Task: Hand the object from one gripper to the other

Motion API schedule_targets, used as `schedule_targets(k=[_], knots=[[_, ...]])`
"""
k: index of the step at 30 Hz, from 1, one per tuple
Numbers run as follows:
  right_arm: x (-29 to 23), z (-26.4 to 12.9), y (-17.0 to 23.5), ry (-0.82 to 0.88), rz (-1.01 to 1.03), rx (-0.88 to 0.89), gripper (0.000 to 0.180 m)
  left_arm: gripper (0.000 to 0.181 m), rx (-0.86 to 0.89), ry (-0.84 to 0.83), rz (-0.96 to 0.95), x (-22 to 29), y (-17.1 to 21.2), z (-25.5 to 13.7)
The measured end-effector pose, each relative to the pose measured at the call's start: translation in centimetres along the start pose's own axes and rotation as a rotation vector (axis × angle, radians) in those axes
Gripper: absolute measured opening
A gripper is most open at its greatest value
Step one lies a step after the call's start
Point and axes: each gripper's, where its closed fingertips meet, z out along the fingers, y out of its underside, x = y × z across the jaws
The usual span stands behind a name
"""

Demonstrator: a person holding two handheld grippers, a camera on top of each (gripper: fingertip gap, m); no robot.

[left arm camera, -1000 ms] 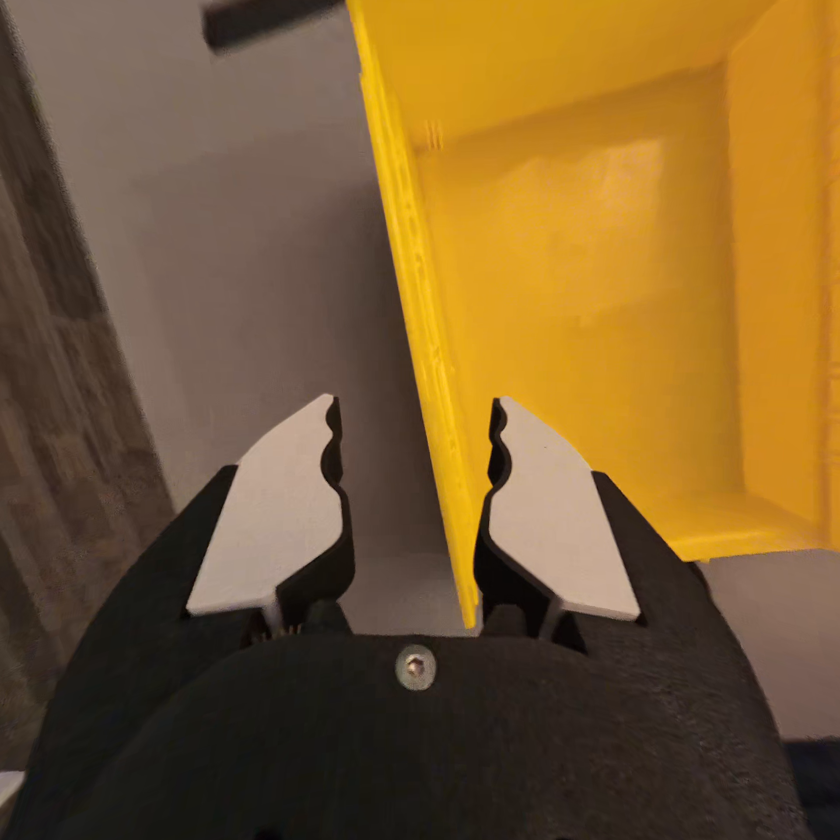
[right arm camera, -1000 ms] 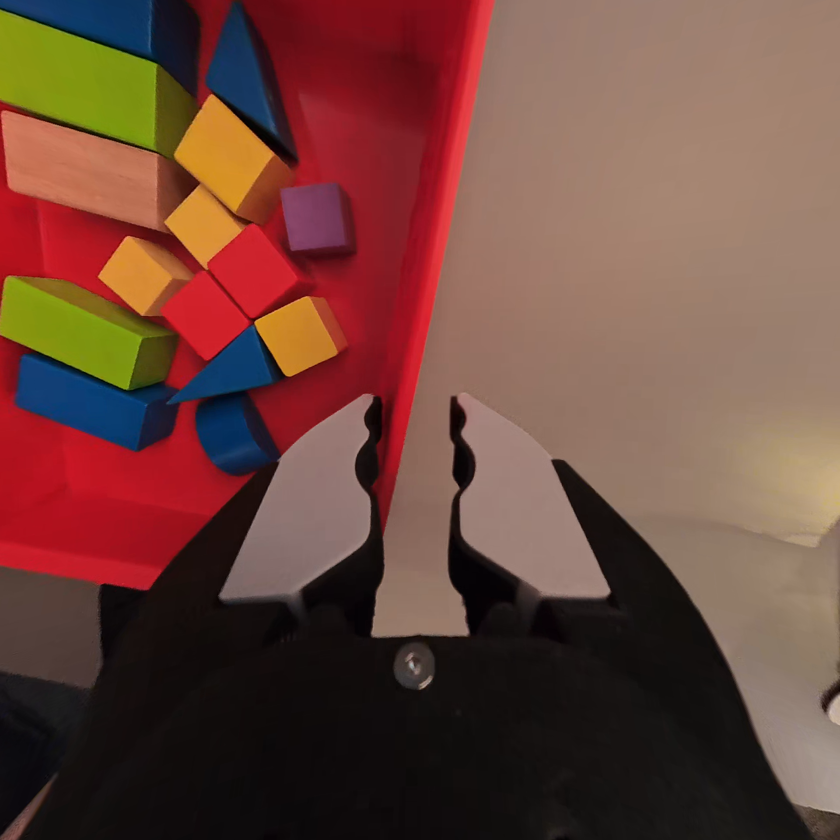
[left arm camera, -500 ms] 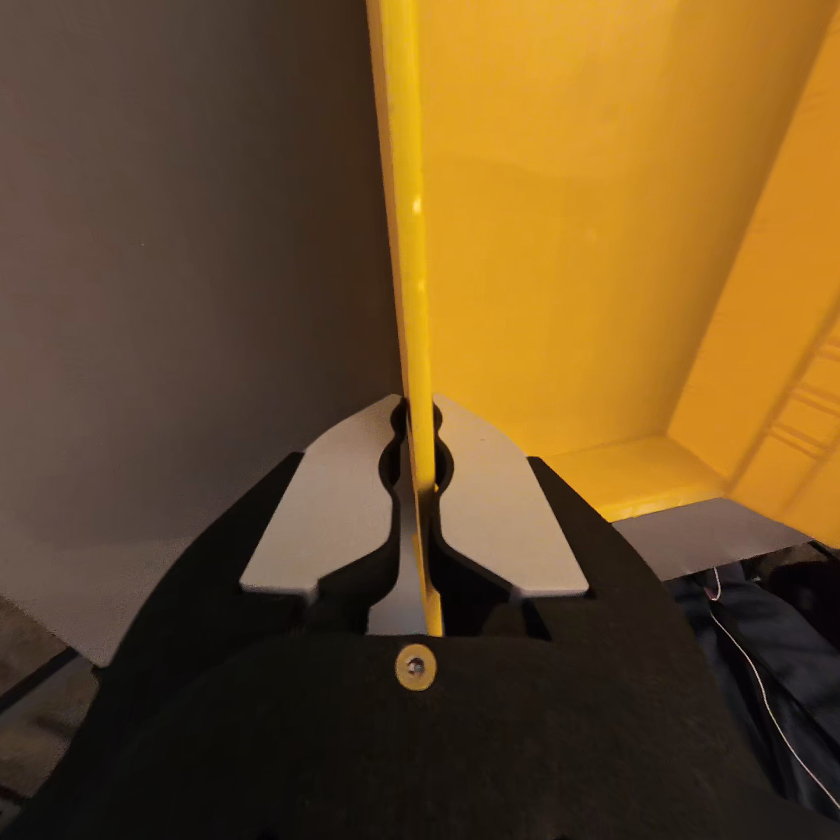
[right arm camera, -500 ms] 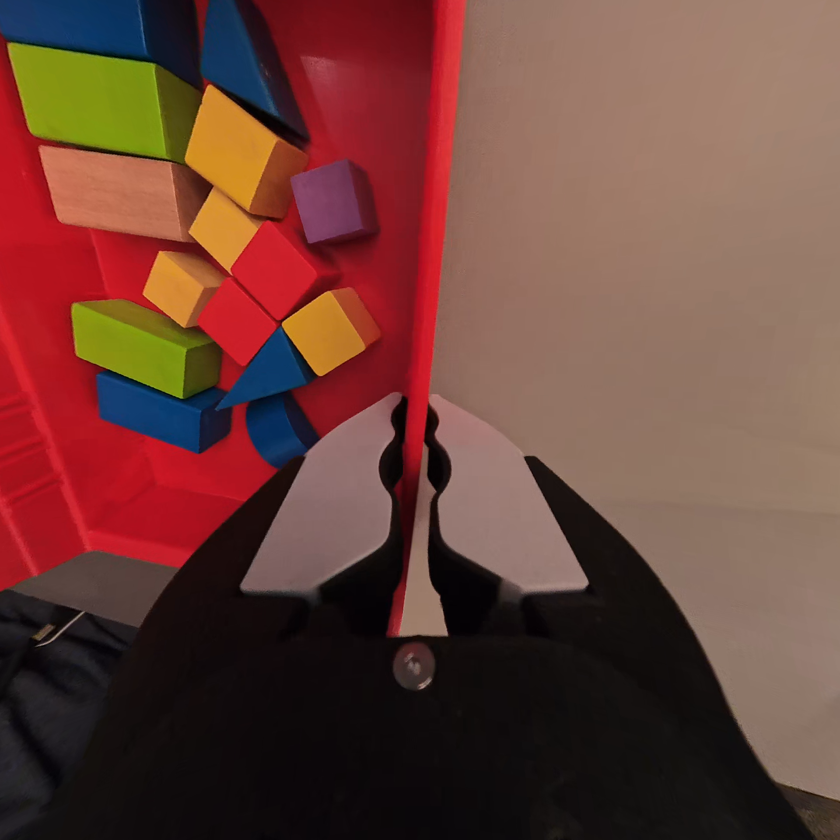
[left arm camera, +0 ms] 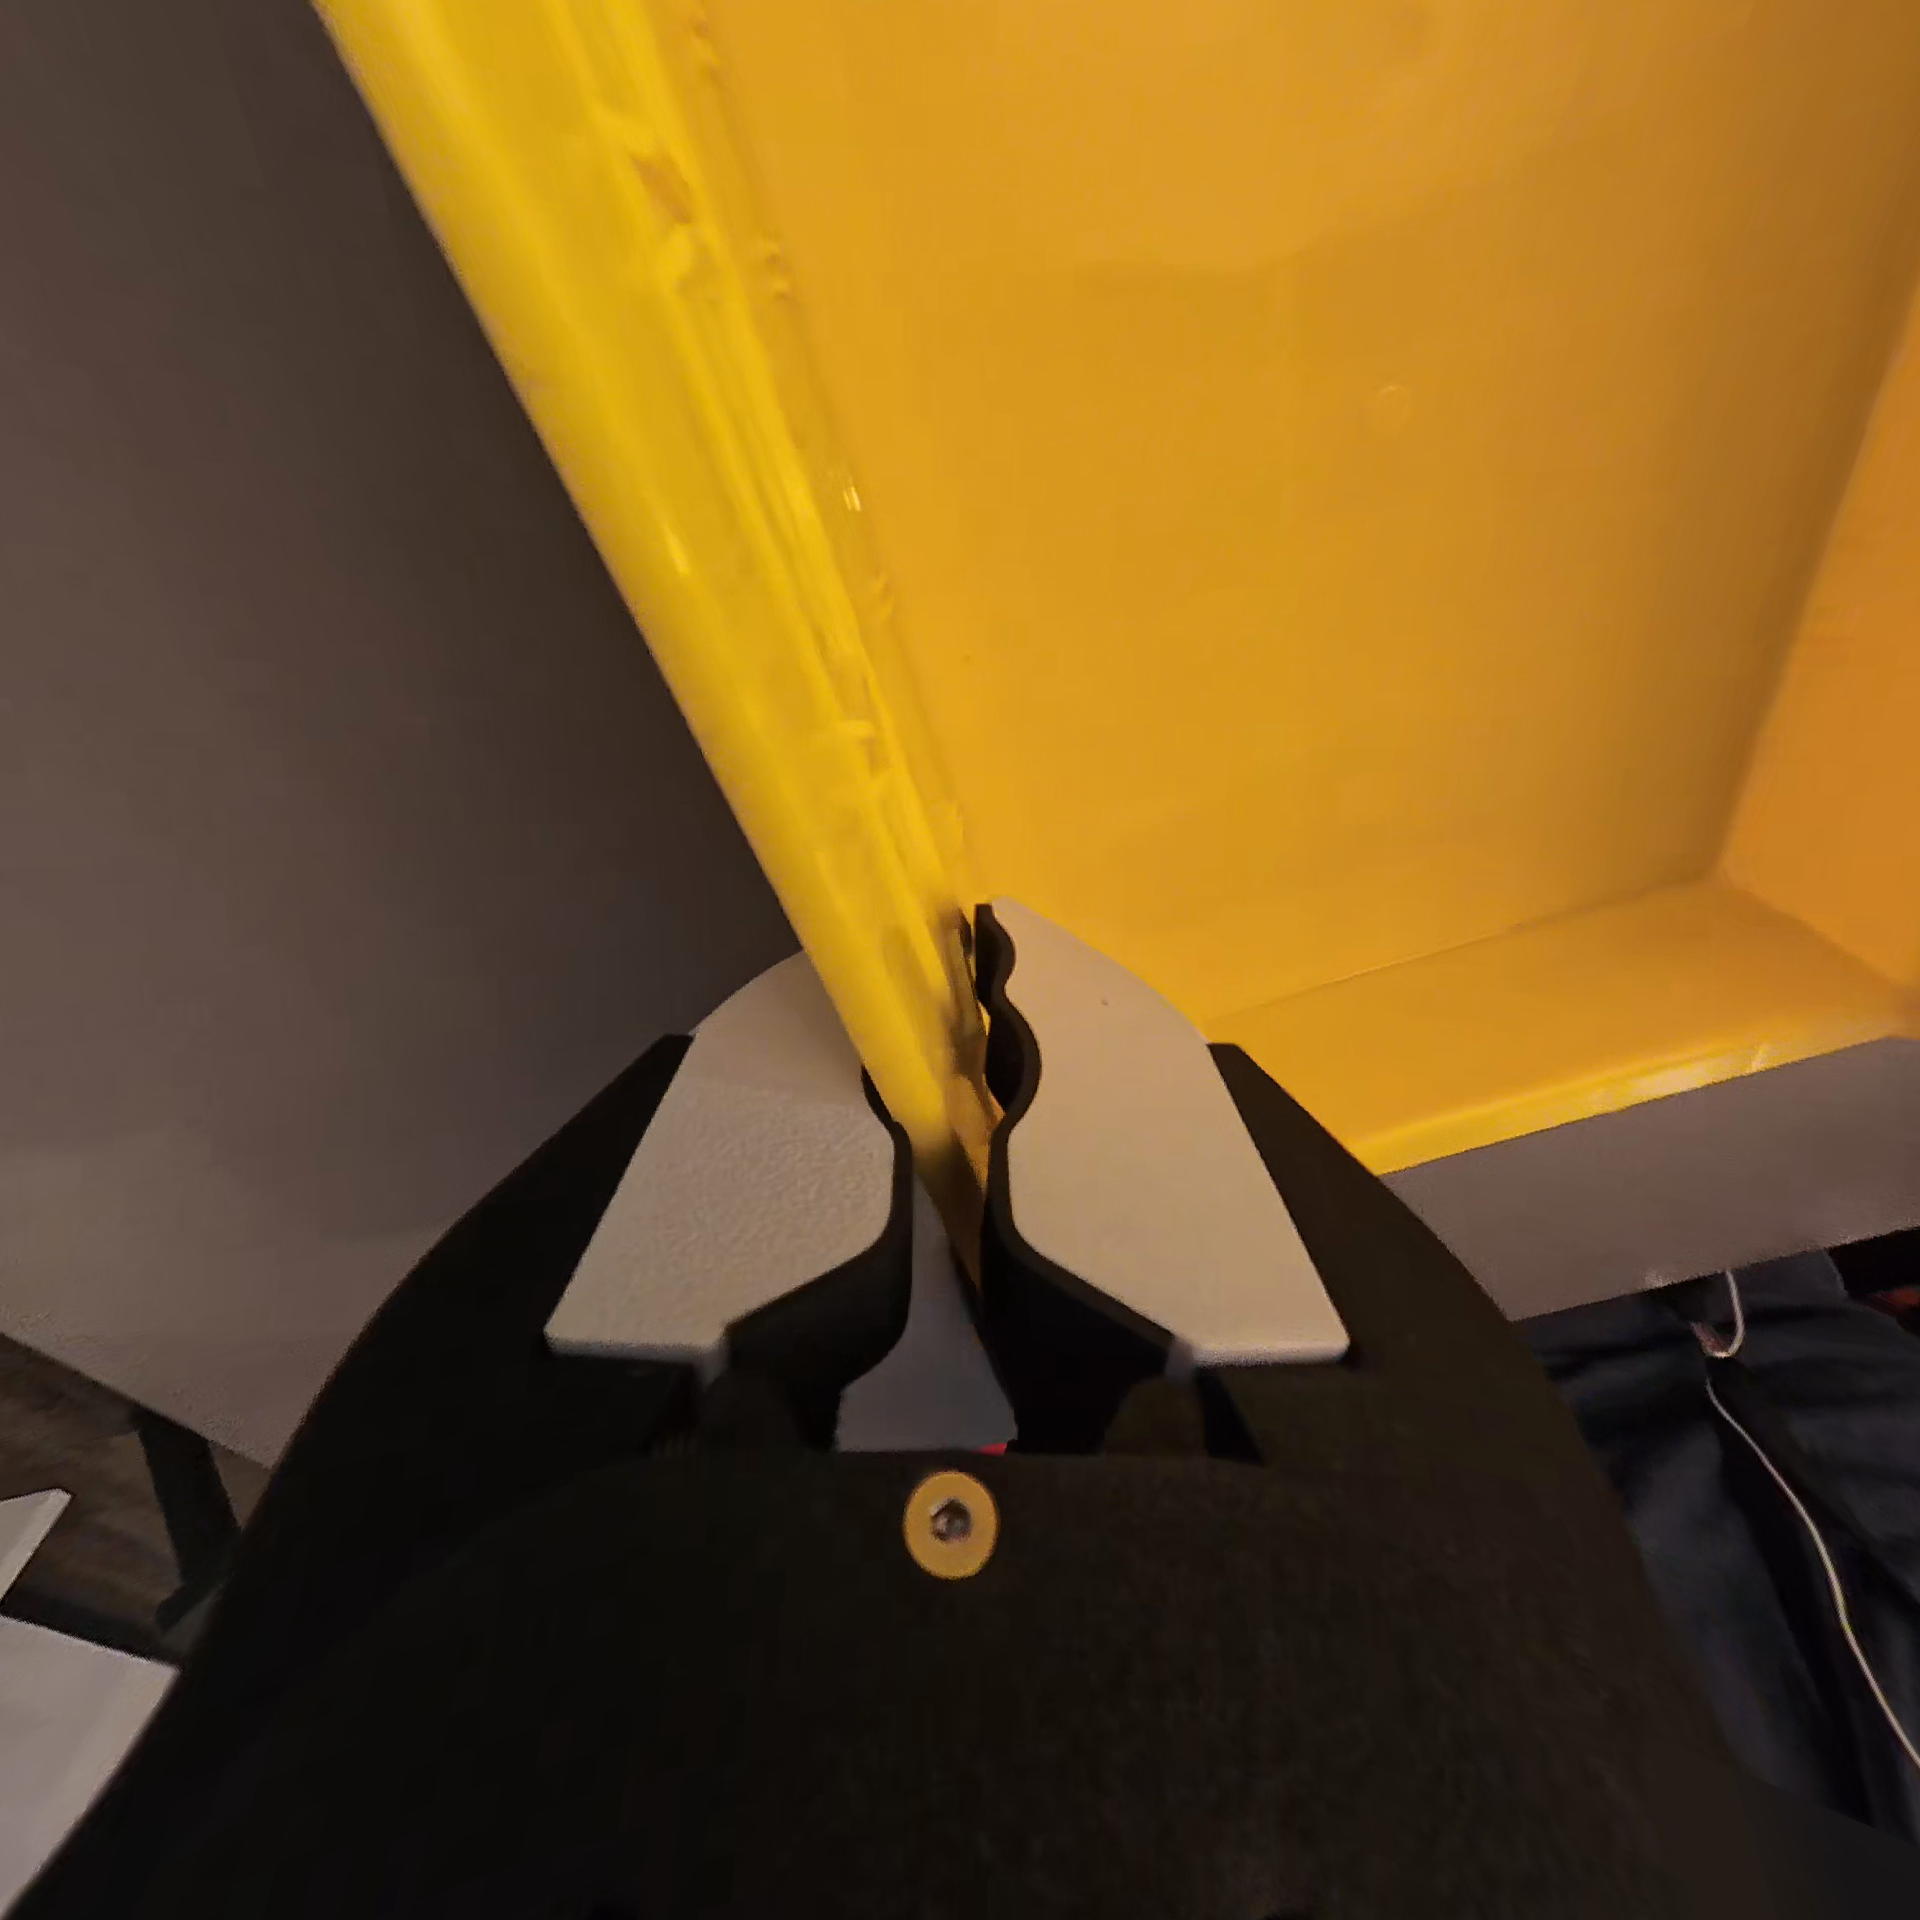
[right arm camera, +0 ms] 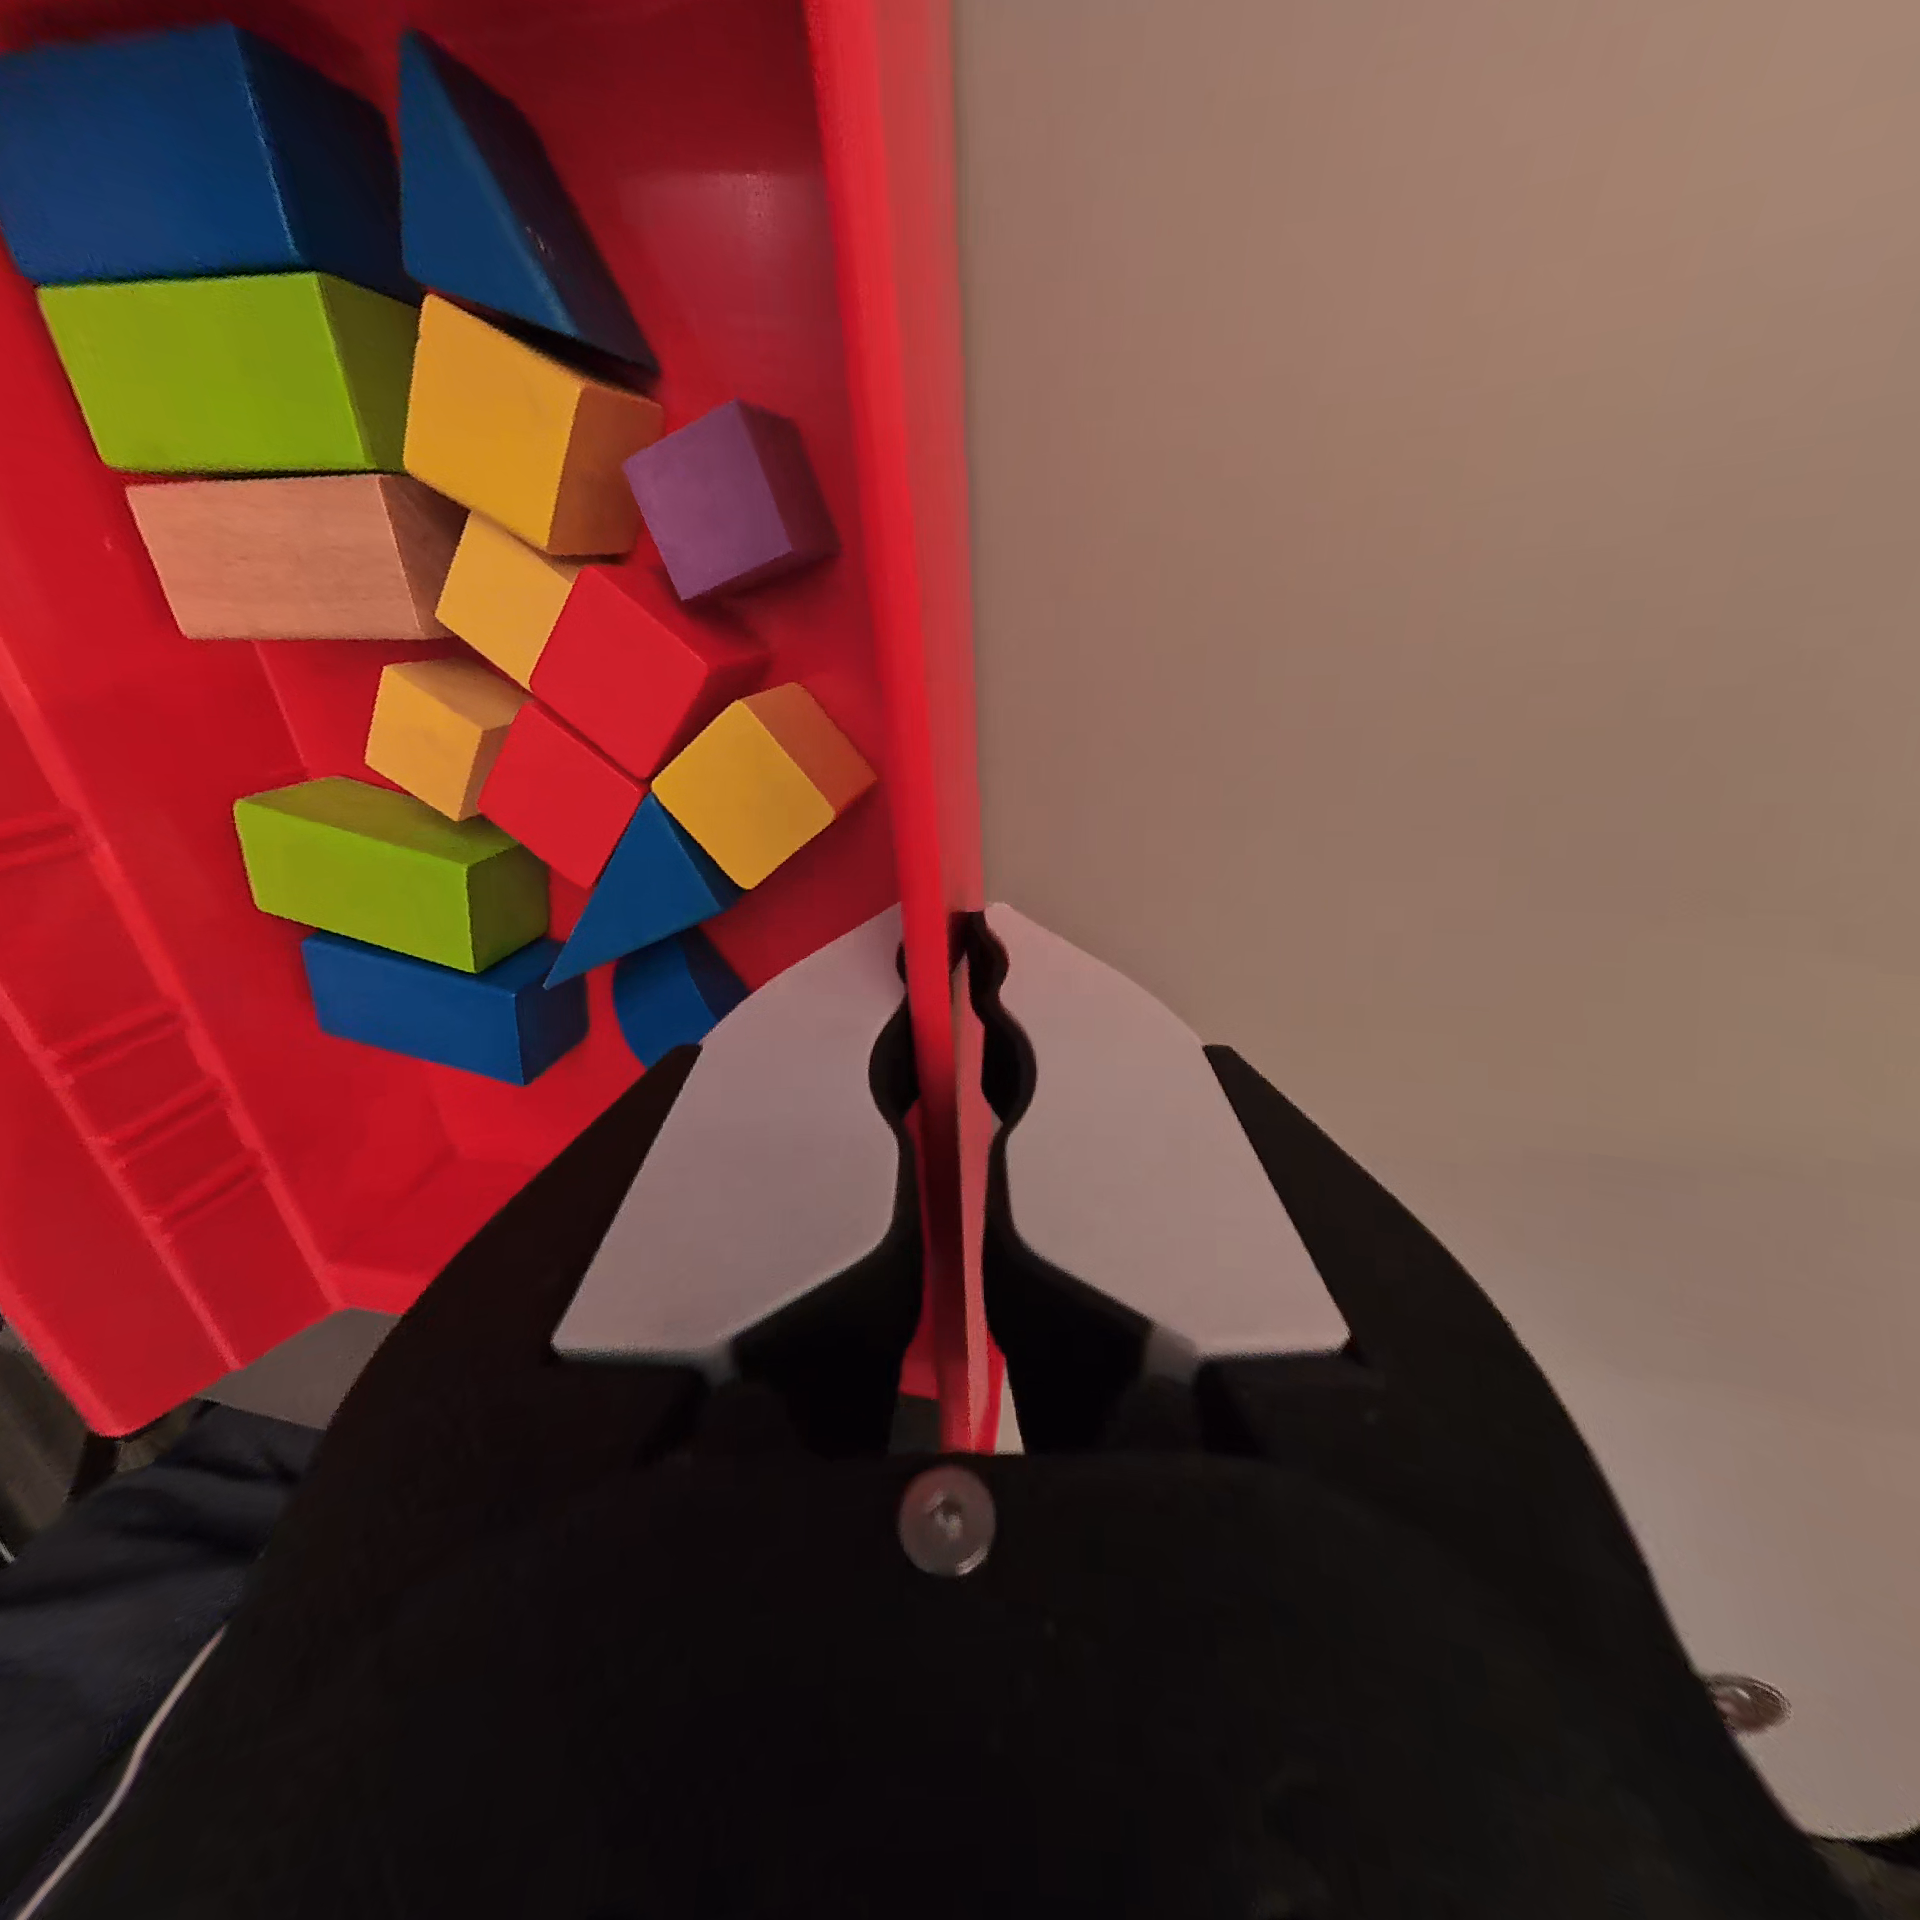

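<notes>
The worktop (left arm camera: 312,727) is a pale grey surface that carries both bins and fills the free side of each wrist view.

The yellow bin (left arm camera: 1351,468) occupies the right and upper part of the left wrist view. Its interior floor and walls are bare where visible. Its left side wall runs diagonally from the upper left down to the claw.

The red bin (right arm camera: 156,1195) occupies the left half of the right wrist view. Its right side wall runs nearly vertically down the centre of the frame.

The left claw (left arm camera: 961,1023) is clenched on the side wall of the yellow bin; one finger lies outside the wall, the other inside the bin.

The right claw (right arm camera: 951,1023) is clenched on the right side wall of the red bin, with one finger inside the bin and the other outside over the worktop.

The wooden blocks (right arm camera: 582,665) lie loose on the floor of the red bin, mostly touching one another. They include blue, green, yellow, red and plain wood pieces. The purple cube (right arm camera: 732,499) lies just beside the gripped wall, slightly apart from the pile. Neither claw holds a block.
</notes>
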Motion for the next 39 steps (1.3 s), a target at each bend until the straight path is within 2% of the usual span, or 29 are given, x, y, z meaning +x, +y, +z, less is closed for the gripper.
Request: schedule_targets(k=[9, 14, 20, 22, 26, 29, 32, 36, 39], knots=[[-3.4, 1.1, -2.1, 0.006, 0.027, 0.055, 0.007, 0.014, -0.03, -0.049, 0.078, 3.9, -0.6, 0.5], [-4.9, 1.4, -2.4, 0.001, -0.029, 0.054, 0.007, 0.015, -0.03, -0.052, 0.087, 4.8, -0.8, 0.6], [-5.2, 0.0, -3.1, -0.002, -0.111, 0.109, 0.011, 0.02, 0.063, -0.024, 0.118, 5.5, -1.9, -0.6], [-5.0, -2.7, -4.0, 0.041, -0.111, 0.231, 0.02, 0.032, 0.134, -0.02, 0.125, 5.5, -2.3, -2.1], [-9.2, -11.0, -5.1, 0.042, -0.19, 0.607, 0.02, 0.043, 0.307, 0.005, 0.134, 5.8, -2.2, -6.3], [-18.8, -14.6, -3.8, -0.202, -0.409, 0.768, 0.018, 0.045, 0.511, -0.04, 0.128, 5.0, -2.2, -10.9], [-27.1, -13.1, -2.3, -0.353, -0.575, 0.701, 0.021, 0.039, 0.75, -0.054, 0.114, 4.6, -1.8, -16.0], [-31.5, -7.0, -3.1, -0.241, -0.59, 0.479, 0.024, 0.038, 1.068, -0.087, 0.074, 3.6, -0.3, -22.2], [-32.4, -3.6, -4.4, -0.184, -0.532, 0.408, 0.023, 0.038, 1.289, -0.031, 0.03, 3.3, 1.2, -25.9]])
